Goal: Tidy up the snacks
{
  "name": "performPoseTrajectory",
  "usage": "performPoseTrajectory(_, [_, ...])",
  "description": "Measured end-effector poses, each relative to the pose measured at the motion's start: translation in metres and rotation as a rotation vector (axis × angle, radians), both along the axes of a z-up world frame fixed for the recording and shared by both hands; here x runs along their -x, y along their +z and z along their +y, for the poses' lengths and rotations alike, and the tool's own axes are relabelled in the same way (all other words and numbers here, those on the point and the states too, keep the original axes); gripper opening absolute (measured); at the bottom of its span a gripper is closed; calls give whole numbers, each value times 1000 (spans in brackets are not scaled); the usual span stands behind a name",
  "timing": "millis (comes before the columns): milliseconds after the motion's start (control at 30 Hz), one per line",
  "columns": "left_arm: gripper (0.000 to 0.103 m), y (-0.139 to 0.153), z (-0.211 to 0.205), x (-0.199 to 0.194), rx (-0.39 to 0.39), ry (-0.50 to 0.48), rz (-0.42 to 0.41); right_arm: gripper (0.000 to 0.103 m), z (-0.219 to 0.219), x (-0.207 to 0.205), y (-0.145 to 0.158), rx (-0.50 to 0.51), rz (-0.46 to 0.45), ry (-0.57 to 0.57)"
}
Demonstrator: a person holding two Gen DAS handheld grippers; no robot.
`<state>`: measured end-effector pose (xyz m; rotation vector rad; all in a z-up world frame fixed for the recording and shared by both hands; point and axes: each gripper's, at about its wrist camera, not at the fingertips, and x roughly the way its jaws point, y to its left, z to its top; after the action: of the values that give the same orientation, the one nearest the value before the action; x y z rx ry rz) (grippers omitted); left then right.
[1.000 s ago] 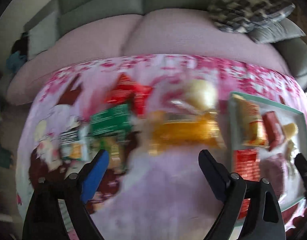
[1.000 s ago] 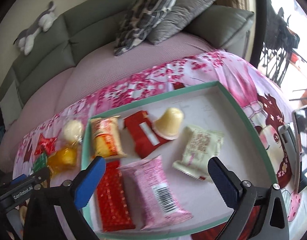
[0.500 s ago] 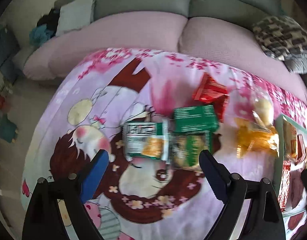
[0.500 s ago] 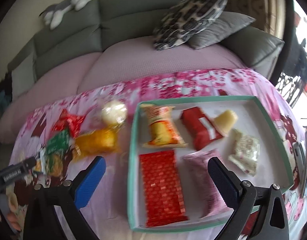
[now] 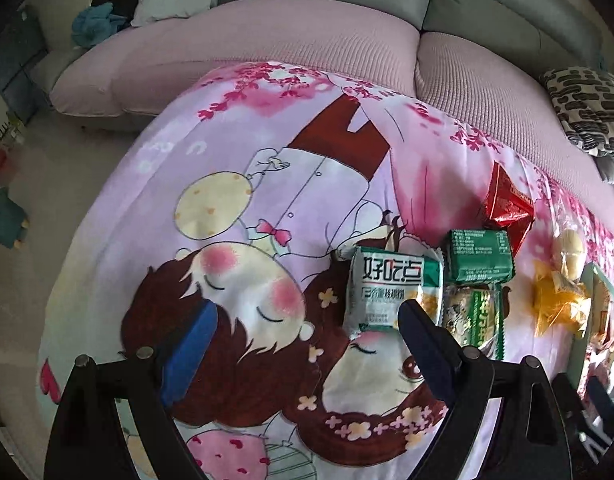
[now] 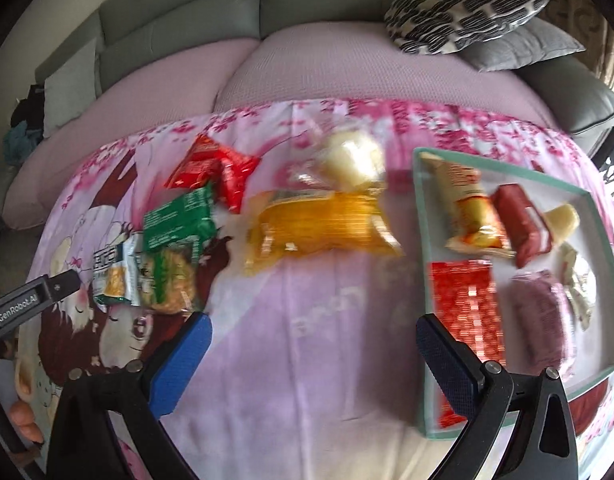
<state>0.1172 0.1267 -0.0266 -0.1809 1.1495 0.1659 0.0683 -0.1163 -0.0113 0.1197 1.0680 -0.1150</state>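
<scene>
While both grippers are just hovering with nothing in them, here's where I reckon things stand. Closest to me, the left gripper [image 5: 303, 320] has its jaws spread wide over the cartoon-print cloth [image 5: 235, 240], and the right gripper [image 6: 313, 344] is just as wide, hanging over a bare lilac stretch between the loose pile and the tray [image 6: 421, 320]. No pack is between either pair of jaws. Just past the left jaws sits the white-and-green packet [image 5: 391, 292], its near corner partly behind the right-hand finger, with a green-striped biscuit pack [image 5: 473, 320] touching it on the right and a dark green pack [image 5: 481, 256] right behind that one. Further back there's a red foil pack [image 5: 507, 208], then a yellow bag [image 6: 319, 224] and a pale bun in clear wrap [image 6: 351, 156] nearer the tray. So that's six snacks I can count out on the cloth. Inside the tray I count six too: an orange-printed pack [image 6: 467, 208], a dark red bar [image 6: 521, 224], a pale jelly cup [image 6: 563, 220], a shiny red pack [image 6: 465, 304], a purple pouch [image 6: 543, 320] and a whitish pack at the far side, though the right view is blurry. I'd call it roughly half done. Behind it all is the sofa [image 5: 307, 40].
</scene>
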Motion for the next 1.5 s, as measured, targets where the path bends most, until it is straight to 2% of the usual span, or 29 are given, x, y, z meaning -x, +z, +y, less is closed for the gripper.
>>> performPoseTrajectory(167, [92, -3, -1, -11, 62, -19, -6, 103, 30, -18, -4, -20, 17, 66])
performPoseTrajectory(333, [92, -16, -5, -22, 123, -40, 26, 103, 57, -35, -11, -12, 24, 118])
performPoseTrajectory(667, [92, -20, 6, -26, 147, -16, 26, 103, 88, -55, -37, 24, 63, 193])
performPoseTrajectory(833, [92, -20, 0, -27, 154, -42, 22, 103, 92, -60, -48, 40, 78, 190])
performPoseTrajectory(1067, [92, -22, -17, -30, 168, -95, 30, 103, 74, -58, -50, 38, 76, 143])
performPoseTrajectory(1267, [92, -33, -28, -35, 161, -103, 58, 97, 57, -55, -49, 23, 70, 104])
performPoseTrajectory(1333, [88, -37, -30, -36, 163, -106, 64, 90, 54, -56, -50, 21, 68, 99])
performPoseTrajectory(1400, [73, -39, -32, -36, 148, -105, 67, 88, 54, -57, -49, 16, 60, 105])
performPoseTrajectory(1500, [67, -39, -35, -37, 145, -109, 61, 80, 58, -58, -47, 14, 45, 132])
